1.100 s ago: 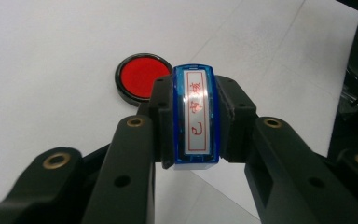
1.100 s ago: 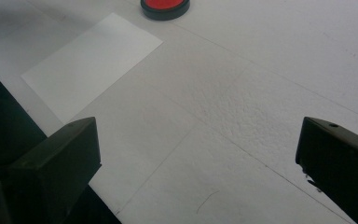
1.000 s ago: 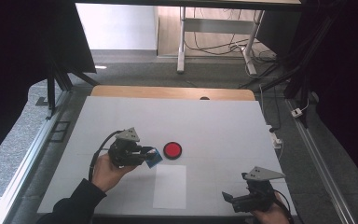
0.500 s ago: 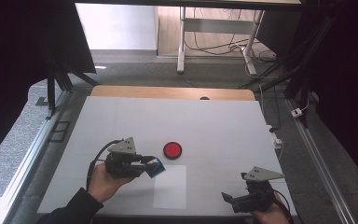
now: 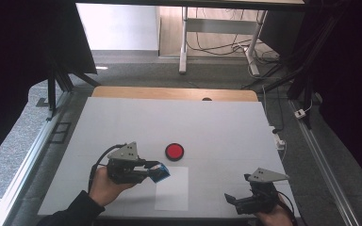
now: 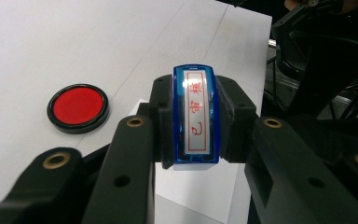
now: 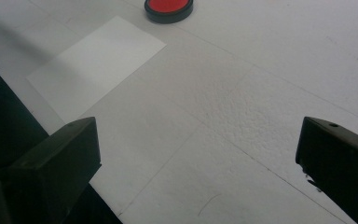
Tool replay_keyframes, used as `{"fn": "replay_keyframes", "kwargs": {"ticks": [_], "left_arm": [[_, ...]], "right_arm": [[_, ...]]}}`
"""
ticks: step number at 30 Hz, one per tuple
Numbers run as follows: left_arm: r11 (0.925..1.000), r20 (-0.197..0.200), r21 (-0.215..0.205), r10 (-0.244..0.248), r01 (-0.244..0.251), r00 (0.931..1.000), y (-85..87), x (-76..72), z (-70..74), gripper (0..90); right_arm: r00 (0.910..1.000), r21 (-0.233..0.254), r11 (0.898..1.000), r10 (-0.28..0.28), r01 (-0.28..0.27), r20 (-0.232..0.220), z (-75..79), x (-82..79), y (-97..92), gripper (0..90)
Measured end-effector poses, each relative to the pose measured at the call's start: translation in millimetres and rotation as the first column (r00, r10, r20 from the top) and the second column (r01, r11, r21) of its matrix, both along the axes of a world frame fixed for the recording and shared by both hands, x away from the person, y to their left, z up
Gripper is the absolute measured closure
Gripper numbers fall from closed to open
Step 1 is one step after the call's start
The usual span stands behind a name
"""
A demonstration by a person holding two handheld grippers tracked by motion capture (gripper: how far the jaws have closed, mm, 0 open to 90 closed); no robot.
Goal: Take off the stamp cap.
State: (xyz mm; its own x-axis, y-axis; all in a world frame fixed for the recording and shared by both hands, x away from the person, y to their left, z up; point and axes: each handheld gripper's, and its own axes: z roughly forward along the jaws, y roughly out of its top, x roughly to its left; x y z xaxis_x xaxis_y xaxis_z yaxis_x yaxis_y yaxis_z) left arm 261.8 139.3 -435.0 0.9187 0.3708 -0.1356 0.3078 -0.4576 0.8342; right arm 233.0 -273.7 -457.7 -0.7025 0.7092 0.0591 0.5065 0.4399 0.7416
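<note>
A blue stamp [image 6: 196, 114] with red characters on its clear top sits between the jaws of my left gripper [image 5: 159, 171], which is shut on it. In the high view the blue stamp [image 5: 160, 172] hangs just above the top left corner of a white paper sheet [image 5: 172, 188]. A round red ink pad [image 5: 174, 151] in a black case lies beyond the sheet; the left gripper view has the ink pad [image 6: 78, 108] to the left of the stamp. My right gripper [image 5: 233, 201] rests near the table's front right, open, jaws wide apart over bare table [image 7: 223, 140].
The white table [image 5: 217, 122] has a wooden strip [image 5: 169, 92] along its far edge. Metal rails run down both sides. Table legs and cables stand on the floor beyond. In the right gripper view the paper sheet [image 7: 98, 65] and ink pad [image 7: 168, 8] lie ahead.
My left gripper has carried the blue stamp away from the ink pad, toward me and down to the paper sheet's top left corner. The right gripper has kept still.
</note>
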Motion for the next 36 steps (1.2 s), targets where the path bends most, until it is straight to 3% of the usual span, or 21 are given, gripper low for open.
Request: {"fn": "replay_keyframes", "kwargs": {"ticks": [8, 18, 25, 30, 33, 36], "left_arm": [[0.9995, 0.006, 0.005, -0.03, 0.03, 0.9995, -1.2, 2.2, -2.8, 70.6], [0.9985, 0.012, 0.013, -0.053, 0.053, 0.9985, -7.2, 3.0, -5.1, 70.7], [0.9978, 0.003, 0.005, -0.066, 0.066, 0.9978, -5.8, 4.5, -5.5, 70.7], [0.9972, 0.0, 0.013, -0.074, 0.074, 0.9973, -6.6, 4.7, -5.7, 70.7], [0.9966, 0.002, 0.01, -0.082, 0.082, 0.9966, -7.3, 4.4, -5.2, 70.7], [0.9965, 0.007, 0.009, -0.084, 0.084, 0.9965, -7.3, 4.3, -4.4, 70.7]], "right_arm": [[0.9981, 0.018, 0.999, 0.051, -0.051, 0.034, 3.5, -2.2, 12.3, 0.0], [0.9867, 0.042, 0.987, 0.152, -0.154, 0.058, 4.4, 0.0, 33.6, 0.0], [0.9734, 0.079, 0.971, 0.222, -0.226, 0.056, 1.9, 3.8, 53.7, 0.0], [0.9683, 0.093, 0.964, 0.245, -0.249, 0.047, 1.0, 7.5, 61.5, 0.0], [0.9568, 0.096, 0.952, 0.288, -0.291, 0.035, -0.6, 13.3, 71.4, 0.0], [0.9509, 0.091, 0.946, 0.308, -0.31, 0.034, -1.5, 14.9, 76.3, 0.0]]}}
